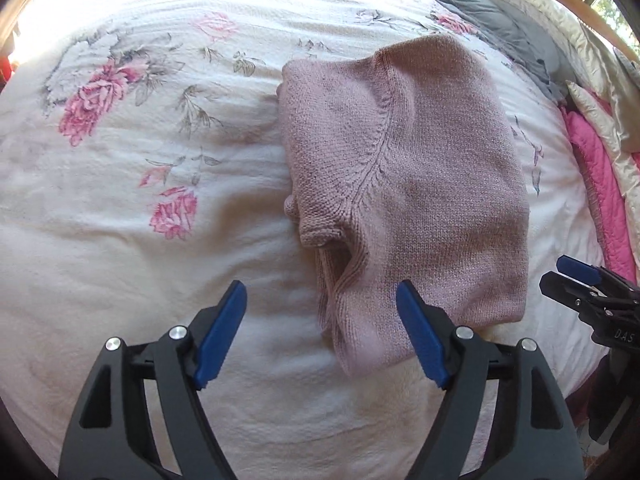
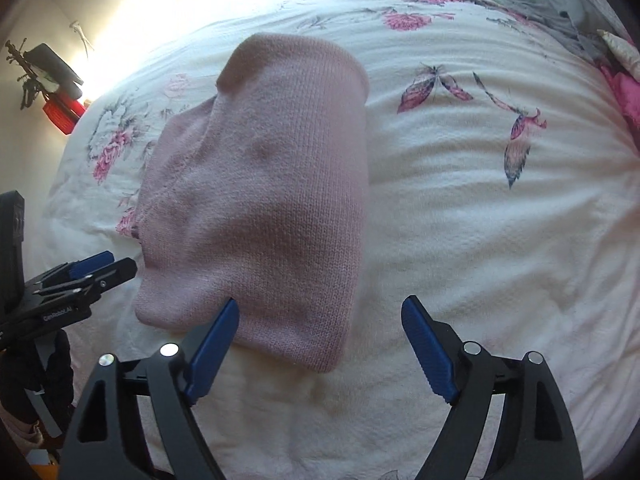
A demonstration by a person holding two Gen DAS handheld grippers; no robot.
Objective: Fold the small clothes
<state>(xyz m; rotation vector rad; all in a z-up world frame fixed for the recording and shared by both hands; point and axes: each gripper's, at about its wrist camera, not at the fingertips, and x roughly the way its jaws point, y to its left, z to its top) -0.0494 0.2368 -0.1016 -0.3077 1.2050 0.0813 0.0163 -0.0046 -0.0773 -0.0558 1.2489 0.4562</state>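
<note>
A dusty-pink knitted sweater [image 1: 400, 184] lies folded into a compact oblong on the floral bedspread [image 1: 120, 208]. My left gripper [image 1: 321, 292] hovers open just above its near edge, blue pads wide apart, holding nothing. In the right wrist view the same sweater [image 2: 272, 200] sits left of centre. My right gripper [image 2: 320, 308] is open over its near right corner, its left pad above the knit and its right pad above bare bedspread [image 2: 480, 248]. Each gripper shows at the other view's edge: the right gripper [image 1: 568, 274] and the left gripper [image 2: 116, 264].
A grey blanket [image 1: 480, 16], cream pillows [image 1: 580, 36] and a pink quilt [image 1: 596, 168] are heaped along the bed's far right side. A red object [image 2: 60, 114] sits past the bed's left edge by the wall. Bare bedspread surrounds the sweater.
</note>
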